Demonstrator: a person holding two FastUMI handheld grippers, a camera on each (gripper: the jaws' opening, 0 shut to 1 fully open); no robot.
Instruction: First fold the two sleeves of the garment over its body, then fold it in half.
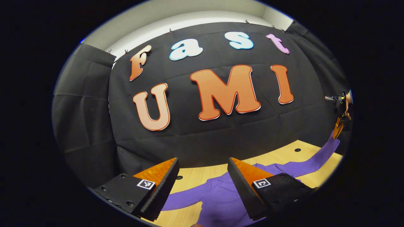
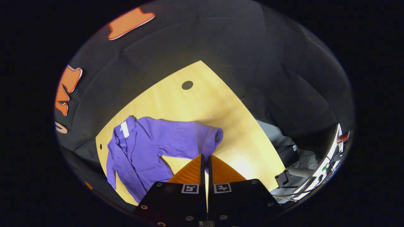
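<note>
Pale wood counter [image 2: 221, 104], the broadest thing here, carries the purple garment [image 2: 139, 151] lying flat, collar toward the booth wall. One sleeve [image 2: 189, 138] runs out sideways from the body, its long axis stretching straight toward the right tongs [image 2: 205, 159]. Those are pressed together on the cuff [image 2: 212, 138], which looks lifted off the counter. In the left gripper view the same sleeve [image 1: 315, 159] rises off to the far right. Left tongs [image 1: 202, 176] stand spread, gripping nothing, just above the garment's body, with the other sleeve [image 1: 183, 198] lying flat below them. Judgement: first sleeve fold in hand; the body lies along the sleeve's line from the right tongs, so the carry goes inward across it.
</note>
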